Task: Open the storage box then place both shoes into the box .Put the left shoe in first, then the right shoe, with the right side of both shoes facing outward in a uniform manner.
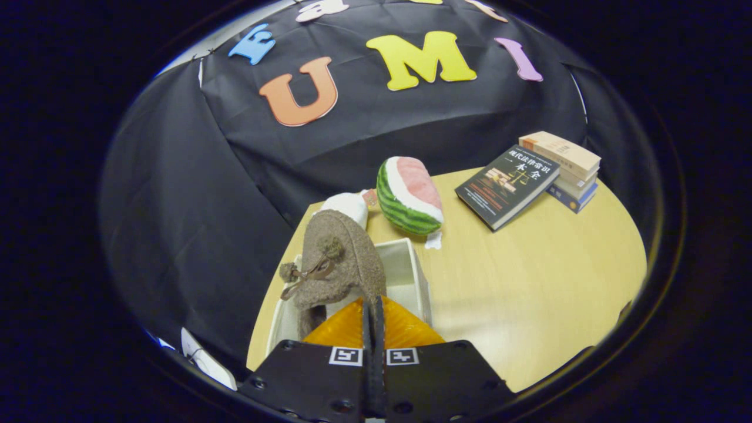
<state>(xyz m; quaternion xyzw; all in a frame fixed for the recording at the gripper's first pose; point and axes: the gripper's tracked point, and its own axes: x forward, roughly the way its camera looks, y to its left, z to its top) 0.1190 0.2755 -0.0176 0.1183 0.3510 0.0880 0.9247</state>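
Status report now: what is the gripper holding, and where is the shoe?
Gripper shut on brown shoe. Shoe held over the open white storage box. Watermelon toy and books beyond the box, not in the way.

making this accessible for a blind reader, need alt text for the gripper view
The gripper, fingers pinched on a fuzzy brown shoe, holds it toe-up over an open white storage box on a wooden table. Beyond lie a watermelon plush and books.

Chinese title on dark book (pixel 506 185)
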